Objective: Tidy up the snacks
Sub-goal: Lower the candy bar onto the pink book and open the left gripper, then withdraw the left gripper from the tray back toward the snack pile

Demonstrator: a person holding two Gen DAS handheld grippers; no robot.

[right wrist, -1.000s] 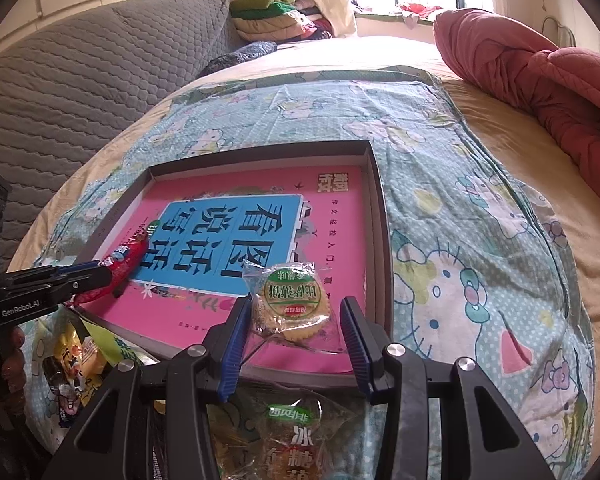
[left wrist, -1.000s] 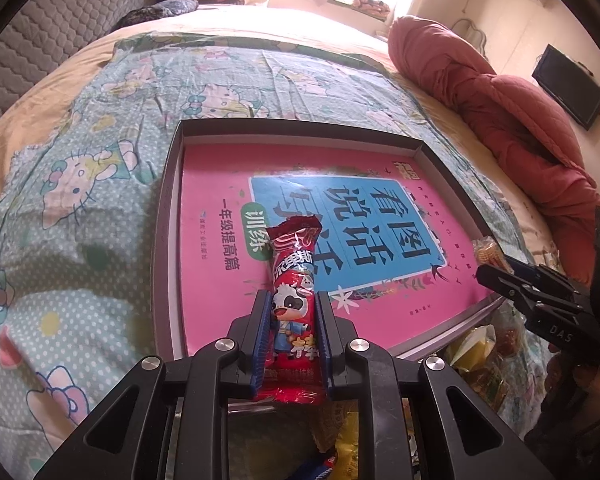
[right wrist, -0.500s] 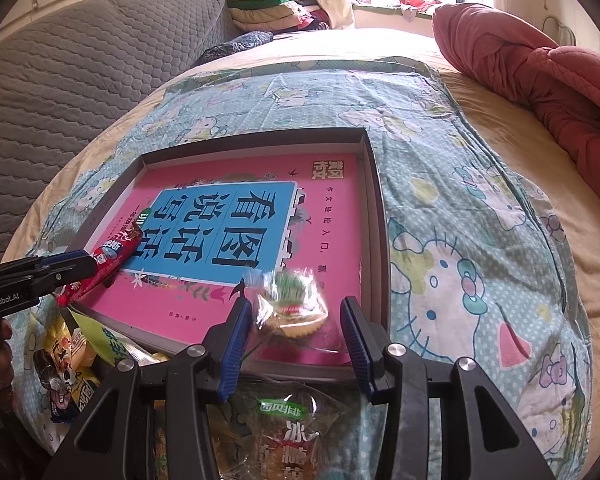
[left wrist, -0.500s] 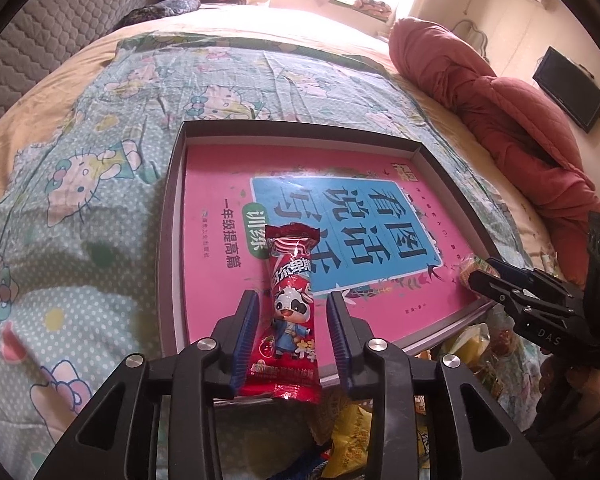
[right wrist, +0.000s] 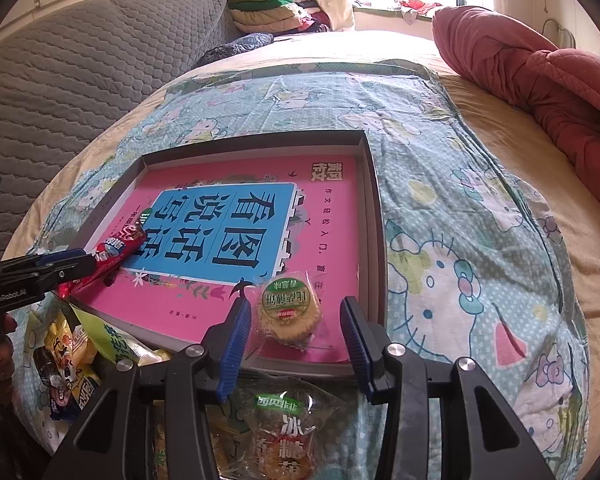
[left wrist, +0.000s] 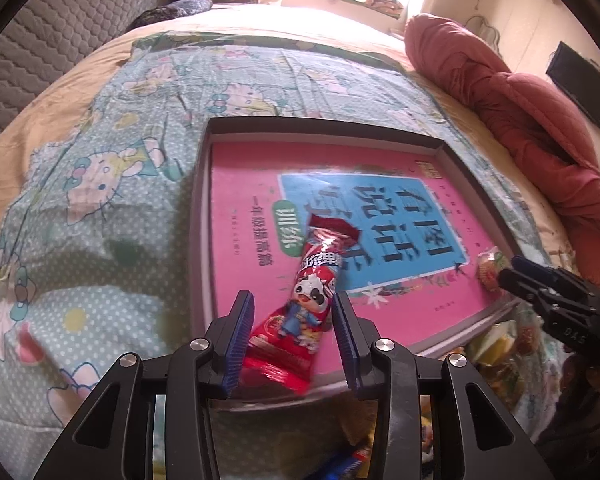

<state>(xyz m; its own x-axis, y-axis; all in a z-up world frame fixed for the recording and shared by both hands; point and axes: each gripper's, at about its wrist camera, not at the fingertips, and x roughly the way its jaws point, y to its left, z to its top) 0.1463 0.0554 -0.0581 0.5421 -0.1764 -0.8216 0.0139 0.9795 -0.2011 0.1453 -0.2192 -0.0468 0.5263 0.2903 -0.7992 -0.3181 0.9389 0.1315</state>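
Both snacks are released in the tray (right wrist: 374, 216) on the bed: the red packet (left wrist: 300, 312) lies between the left gripper (left wrist: 294, 332) 's spread jaws, overhanging the near rim, so it could be dragged off during withdrawal. The cracker (right wrist: 290, 310) sits free between the right gripper (right wrist: 296, 334) 's wide jaws.

The left tool (left wrist: 294, 334) hangs with its blue pads spread wide around a red snack packet (left wrist: 306, 308), which lies across the near edge of the grey tray (left wrist: 202, 216) on the bed. The right tool (left wrist: 512, 274) reaches over the tray's right corner.
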